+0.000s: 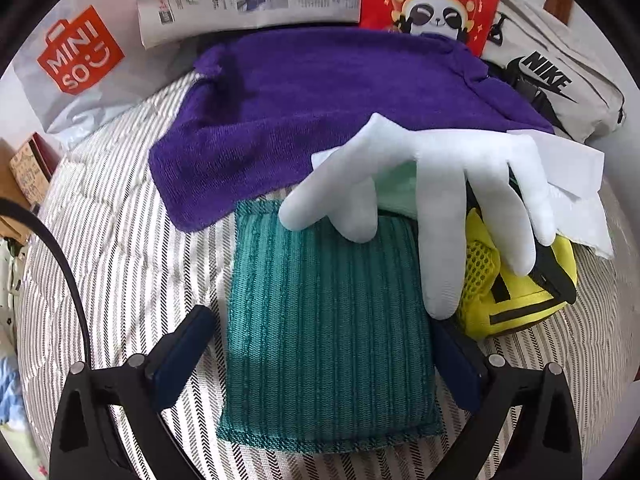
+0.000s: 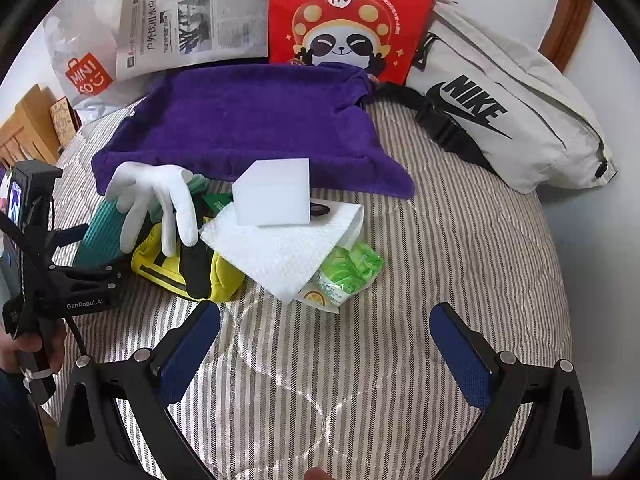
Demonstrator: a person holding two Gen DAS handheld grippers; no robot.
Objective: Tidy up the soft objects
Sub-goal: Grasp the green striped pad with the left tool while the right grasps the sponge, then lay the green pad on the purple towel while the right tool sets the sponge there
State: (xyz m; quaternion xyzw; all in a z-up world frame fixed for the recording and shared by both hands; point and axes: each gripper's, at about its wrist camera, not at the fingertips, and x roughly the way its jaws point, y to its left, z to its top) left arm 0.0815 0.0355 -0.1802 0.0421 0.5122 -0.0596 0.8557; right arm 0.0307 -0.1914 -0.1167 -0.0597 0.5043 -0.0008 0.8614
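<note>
— Two grippers, both spread wide: our left gripper (image 1: 320,360) straddles the ribbed teal cloth (image 1: 328,320), its pads beside each long edge.
— Our right gripper (image 2: 324,348) hovers released over bare striped bedding (image 2: 460,240), near the quilted paper towel (image 2: 280,252) and white foam block (image 2: 276,196).

newspaper (image 2: 192,16), red bag (image 2: 352,20), nike pouch (image 2: 508,108), miniso bag (image 1: 76,60).
</note>
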